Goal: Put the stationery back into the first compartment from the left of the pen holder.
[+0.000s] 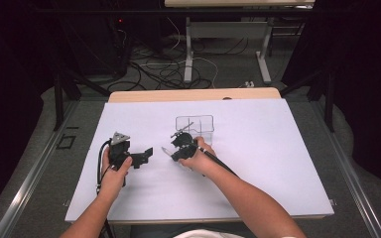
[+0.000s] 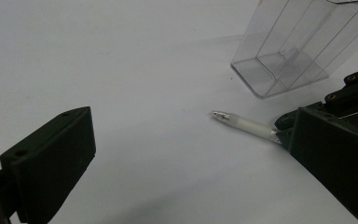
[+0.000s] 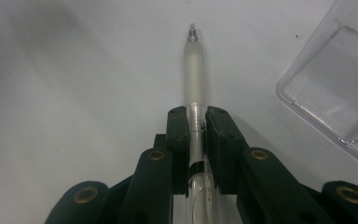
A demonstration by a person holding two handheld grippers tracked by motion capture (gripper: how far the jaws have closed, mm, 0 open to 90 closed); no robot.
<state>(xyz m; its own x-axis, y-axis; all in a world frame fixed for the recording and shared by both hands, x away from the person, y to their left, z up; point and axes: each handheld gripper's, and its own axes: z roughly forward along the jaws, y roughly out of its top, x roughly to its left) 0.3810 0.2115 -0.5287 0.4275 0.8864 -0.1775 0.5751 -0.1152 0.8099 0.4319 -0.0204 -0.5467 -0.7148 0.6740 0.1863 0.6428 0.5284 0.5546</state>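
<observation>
Black hand-held gripper point(image 3: 196, 126) with brass-ringed screws, ribbed jaws, black cable.

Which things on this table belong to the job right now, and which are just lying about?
In the job:
- pen, clamped between the right gripper jaws, tip pointing away
- clear box, standing close beside the pen

Lying about:
- left gripper, jaws open with nothing between them, resting off to the side
- white sheet covering the table
- cables on the floor behind
</observation>
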